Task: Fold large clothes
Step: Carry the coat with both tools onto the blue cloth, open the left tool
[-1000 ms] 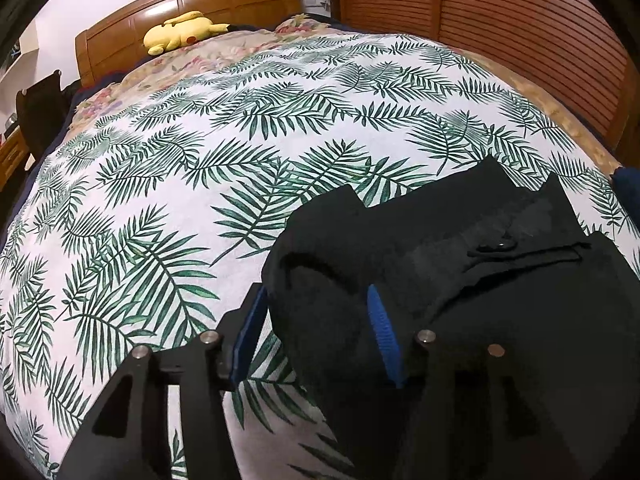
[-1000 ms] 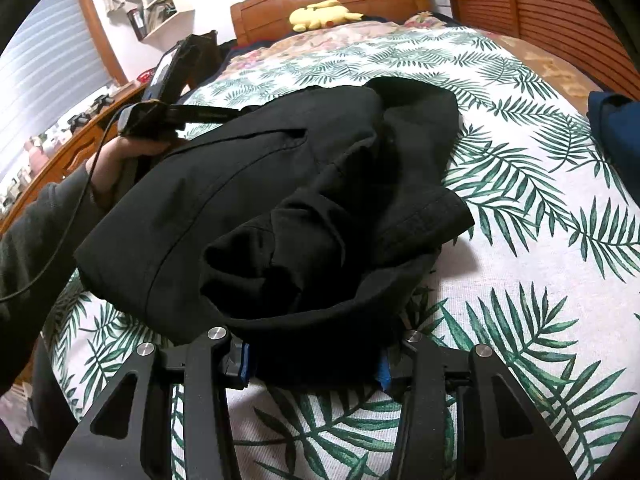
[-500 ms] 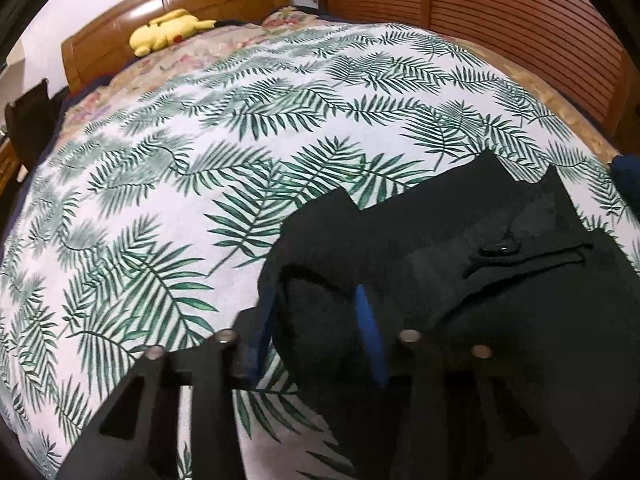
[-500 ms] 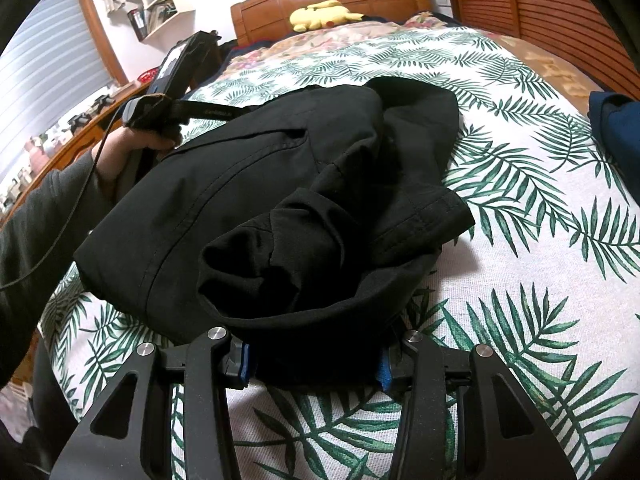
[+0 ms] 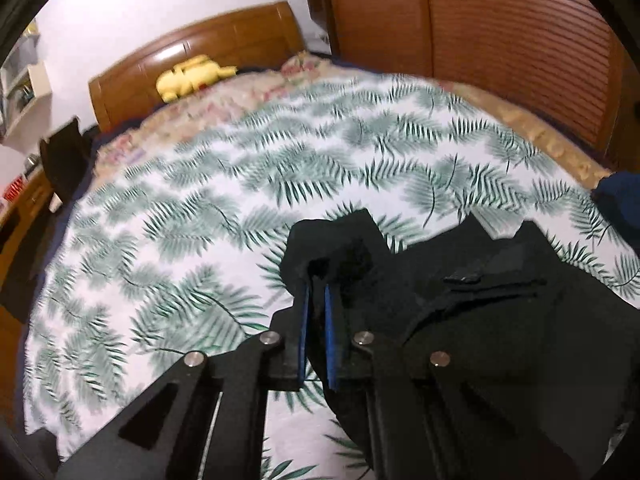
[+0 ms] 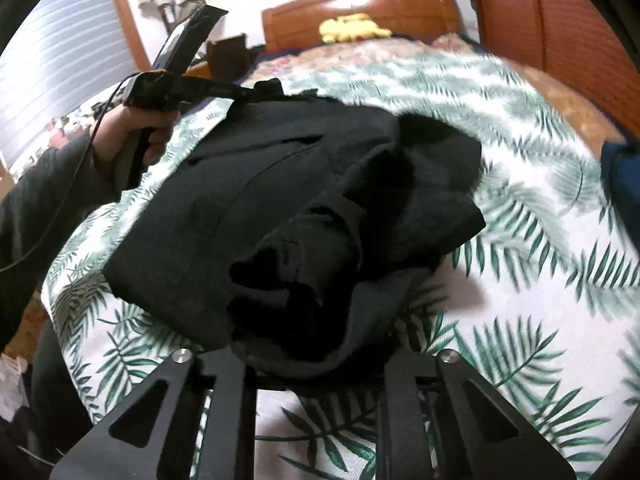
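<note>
A wide bed [image 5: 208, 216] fills both views, covered with a white sheet printed with green palm fronds and backed by a wooden headboard [image 5: 200, 56]. A yellow plush toy [image 5: 192, 76] lies against the headboard, and slatted wooden wardrobe doors [image 5: 500, 40] stand along one side. There are no containers in view; the sheet is the work surface.

On the near part of the bed lies a large black garment [image 6: 304, 208], bunched and only partly folded, with a sleeve or hem heaped on top. A dark blue cloth [image 6: 624, 184] sits apart at the bed's edge.

The left gripper [image 5: 316, 300] has its blue-padded fingers [image 5: 329, 336] drawn nearly together, pinching a corner of the black garment and raising it off the sheet, probably to carry that edge over for a fold. In the right wrist view, the person's hand [image 6: 132, 136] grips its handle.

The right gripper [image 6: 312, 360] sits at the garment's near edge. Its fingertips are hidden beneath the fabric, so I cannot tell whether it grips anything.
</note>
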{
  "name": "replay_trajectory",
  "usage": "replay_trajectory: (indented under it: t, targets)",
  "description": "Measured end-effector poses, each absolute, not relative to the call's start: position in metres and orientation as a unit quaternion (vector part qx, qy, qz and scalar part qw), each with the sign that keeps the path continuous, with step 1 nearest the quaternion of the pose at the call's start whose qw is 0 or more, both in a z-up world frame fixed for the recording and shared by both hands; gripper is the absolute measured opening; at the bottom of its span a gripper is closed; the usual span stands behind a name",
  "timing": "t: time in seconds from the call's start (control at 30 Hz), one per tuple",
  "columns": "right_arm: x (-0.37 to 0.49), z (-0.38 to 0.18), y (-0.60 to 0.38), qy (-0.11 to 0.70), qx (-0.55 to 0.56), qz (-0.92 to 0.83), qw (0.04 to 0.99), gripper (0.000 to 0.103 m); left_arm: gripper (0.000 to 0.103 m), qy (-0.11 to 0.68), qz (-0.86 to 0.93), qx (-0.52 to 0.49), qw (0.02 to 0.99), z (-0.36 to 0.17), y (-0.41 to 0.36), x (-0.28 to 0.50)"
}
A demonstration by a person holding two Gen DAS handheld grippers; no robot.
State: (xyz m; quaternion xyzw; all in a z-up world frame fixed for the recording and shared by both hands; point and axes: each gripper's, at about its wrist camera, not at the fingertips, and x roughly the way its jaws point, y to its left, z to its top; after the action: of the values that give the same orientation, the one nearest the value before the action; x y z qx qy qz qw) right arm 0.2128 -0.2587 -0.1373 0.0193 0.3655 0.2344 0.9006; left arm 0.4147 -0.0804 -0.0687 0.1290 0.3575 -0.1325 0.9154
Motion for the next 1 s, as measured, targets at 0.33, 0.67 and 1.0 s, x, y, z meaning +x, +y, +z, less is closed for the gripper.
replay_trajectory:
  t: [0.33, 0.67, 1.0]
  targets:
    - [0.198, -0.035, -0.286, 0.265, -0.044, 0.211, 0.94, 0.006, 0.001, 0.282, -0.136, 0.138, 0.94, 0.012, -0.103, 0.368]
    - [0.154, 0.059, -0.385, 0.208, -0.114, 0.093, 0.967, 0.006, 0.001, 0.209, -0.226, 0.134, 0.942, 0.082, -0.231, 0.337]
    - [0.088, 0.085, -0.507, 0.216, -0.118, -0.045, 0.968, 0.006, 0.002, 0.193, -0.324, 0.126, 0.918, 0.102, -0.38, 0.316]
